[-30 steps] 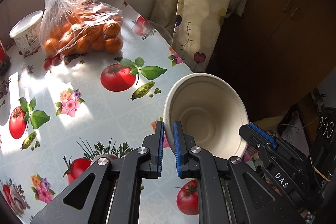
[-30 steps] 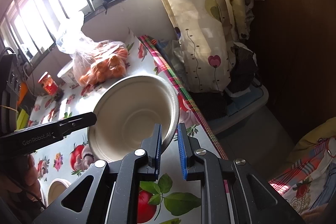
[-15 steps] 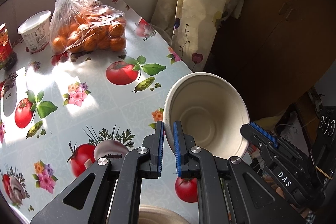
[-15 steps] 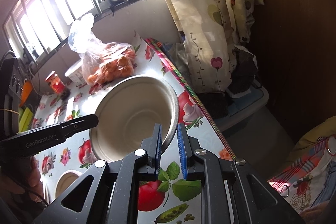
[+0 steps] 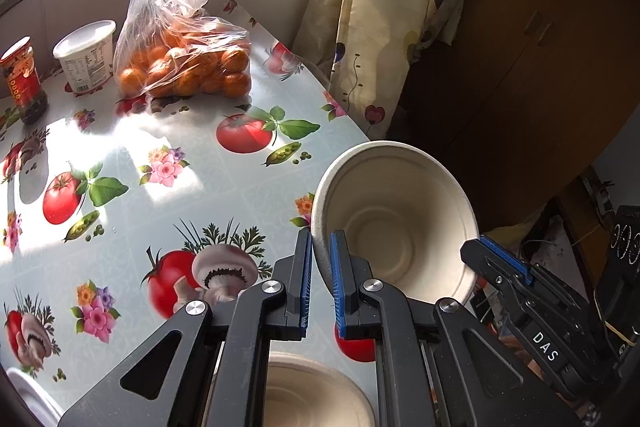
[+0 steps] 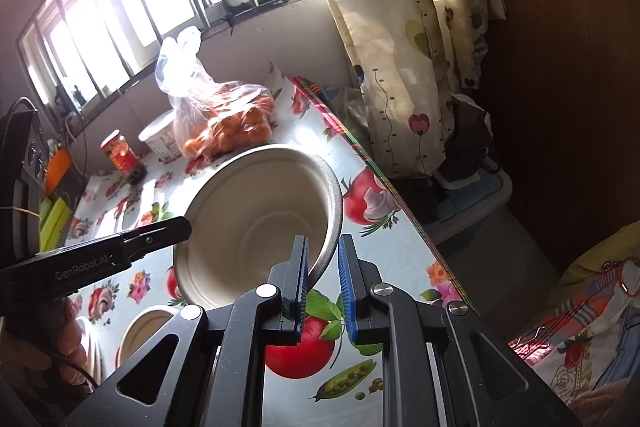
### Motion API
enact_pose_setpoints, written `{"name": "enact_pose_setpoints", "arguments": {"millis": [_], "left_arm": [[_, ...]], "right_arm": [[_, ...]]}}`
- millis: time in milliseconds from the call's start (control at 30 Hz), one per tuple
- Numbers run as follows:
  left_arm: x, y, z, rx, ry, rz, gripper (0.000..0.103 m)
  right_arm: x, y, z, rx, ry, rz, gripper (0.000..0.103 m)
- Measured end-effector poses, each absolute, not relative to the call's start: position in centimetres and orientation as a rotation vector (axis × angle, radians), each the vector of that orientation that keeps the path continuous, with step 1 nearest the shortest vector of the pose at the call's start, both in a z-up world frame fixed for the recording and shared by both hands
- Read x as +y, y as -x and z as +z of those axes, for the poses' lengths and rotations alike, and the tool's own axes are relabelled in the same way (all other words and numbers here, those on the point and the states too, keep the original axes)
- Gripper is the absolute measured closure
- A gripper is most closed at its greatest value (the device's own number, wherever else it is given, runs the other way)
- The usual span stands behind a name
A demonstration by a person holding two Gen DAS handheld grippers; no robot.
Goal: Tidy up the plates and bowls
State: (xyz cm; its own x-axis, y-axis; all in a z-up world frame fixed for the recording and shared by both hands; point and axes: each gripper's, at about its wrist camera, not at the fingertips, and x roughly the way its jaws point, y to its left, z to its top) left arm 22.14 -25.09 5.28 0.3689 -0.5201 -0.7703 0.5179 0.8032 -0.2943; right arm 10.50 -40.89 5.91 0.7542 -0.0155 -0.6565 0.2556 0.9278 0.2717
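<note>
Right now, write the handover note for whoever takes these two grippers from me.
Left gripper: shut on the near-left rim of the paper bowl.
Right gripper: shut on the same bowl's opposite rim.
Bowl: tilted, held in the air over the tablecloth's right edge.
A second paper bowl sits on the table below the left gripper.
Done: bowl picked up with both grippers.
Left: probably nest it into the second bowl, then release.
</note>
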Motion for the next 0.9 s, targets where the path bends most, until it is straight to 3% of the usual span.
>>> {"name": "enact_pose_setpoints", "arguments": {"millis": [900], "left_arm": [[-18.2, -19.0, 5.7, 0.959, 0.1, -0.623, 0.093]], "right_arm": [[-35.2, -7.4, 6.8, 0.686, -0.339, -0.066, 0.088]]}}
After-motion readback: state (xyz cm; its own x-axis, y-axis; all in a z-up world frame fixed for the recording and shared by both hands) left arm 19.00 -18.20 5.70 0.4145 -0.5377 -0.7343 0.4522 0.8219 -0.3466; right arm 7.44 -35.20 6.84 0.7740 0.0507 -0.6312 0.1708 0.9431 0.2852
